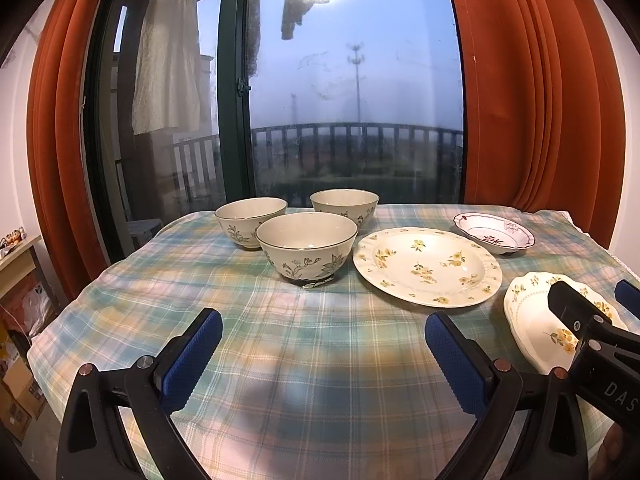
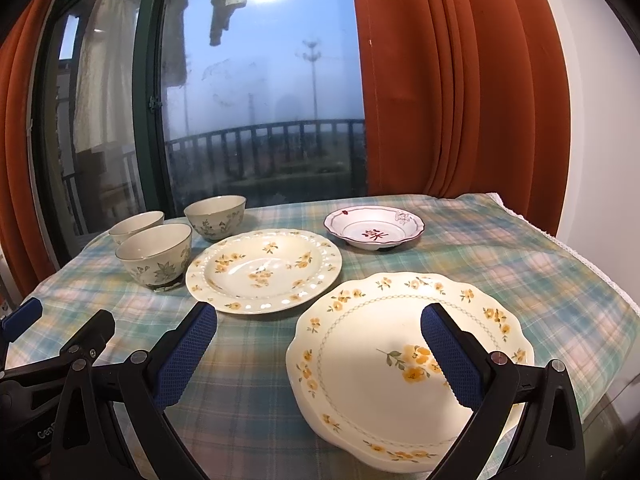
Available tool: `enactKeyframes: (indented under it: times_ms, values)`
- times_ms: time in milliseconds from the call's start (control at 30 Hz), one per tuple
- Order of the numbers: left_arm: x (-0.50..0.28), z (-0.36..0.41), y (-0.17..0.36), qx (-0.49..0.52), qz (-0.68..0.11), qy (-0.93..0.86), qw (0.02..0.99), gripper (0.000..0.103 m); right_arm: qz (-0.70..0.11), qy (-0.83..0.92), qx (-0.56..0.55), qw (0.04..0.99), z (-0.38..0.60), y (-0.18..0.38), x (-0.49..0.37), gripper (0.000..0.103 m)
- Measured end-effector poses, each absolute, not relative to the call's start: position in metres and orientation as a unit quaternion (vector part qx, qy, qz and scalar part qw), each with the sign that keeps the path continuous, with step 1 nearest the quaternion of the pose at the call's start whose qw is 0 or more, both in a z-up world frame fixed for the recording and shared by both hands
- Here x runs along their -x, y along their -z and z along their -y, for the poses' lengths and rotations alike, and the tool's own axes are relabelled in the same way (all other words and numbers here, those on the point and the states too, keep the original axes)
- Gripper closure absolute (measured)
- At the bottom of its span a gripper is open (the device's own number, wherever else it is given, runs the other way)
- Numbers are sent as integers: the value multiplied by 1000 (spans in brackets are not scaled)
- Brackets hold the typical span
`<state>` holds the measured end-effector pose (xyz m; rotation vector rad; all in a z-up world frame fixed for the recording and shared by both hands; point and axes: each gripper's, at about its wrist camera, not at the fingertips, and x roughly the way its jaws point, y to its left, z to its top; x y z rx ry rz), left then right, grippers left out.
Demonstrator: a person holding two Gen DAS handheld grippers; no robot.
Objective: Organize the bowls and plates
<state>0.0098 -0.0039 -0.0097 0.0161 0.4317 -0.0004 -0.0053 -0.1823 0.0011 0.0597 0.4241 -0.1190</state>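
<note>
Three cream floral bowls stand at the table's far left; the nearest bowl [image 1: 307, 246] [image 2: 155, 256] is in front of the other two. A round yellow-flowered deep plate [image 1: 427, 266] [image 2: 264, 270] lies beside them. A small red-patterned dish [image 1: 495, 232] [image 2: 374, 229] sits farther back. A scalloped yellow-flowered plate [image 1: 532, 320] [image 2: 384, 364] lies nearest, at the right. My left gripper [image 1: 322, 344] hovers open over bare cloth in front of the bowls. My right gripper [image 2: 319, 340] hangs open over the scalloped plate's left part, holding nothing.
A plaid tablecloth [image 1: 300, 340] covers the table. Behind it is a glass balcony door [image 1: 352, 100] flanked by rust-red curtains [image 1: 528, 92]. A low shelf with boxes [image 1: 18, 320] stands off the table's left edge. The right table edge drops off near a white wall.
</note>
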Motion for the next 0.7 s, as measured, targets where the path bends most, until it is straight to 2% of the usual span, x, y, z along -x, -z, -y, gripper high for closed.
enactKeyframes:
  times_ms: [700]
  values:
    - [-7,4,16,-7,-218,0,976,1,-219,59,-34,973,182,0,7,0]
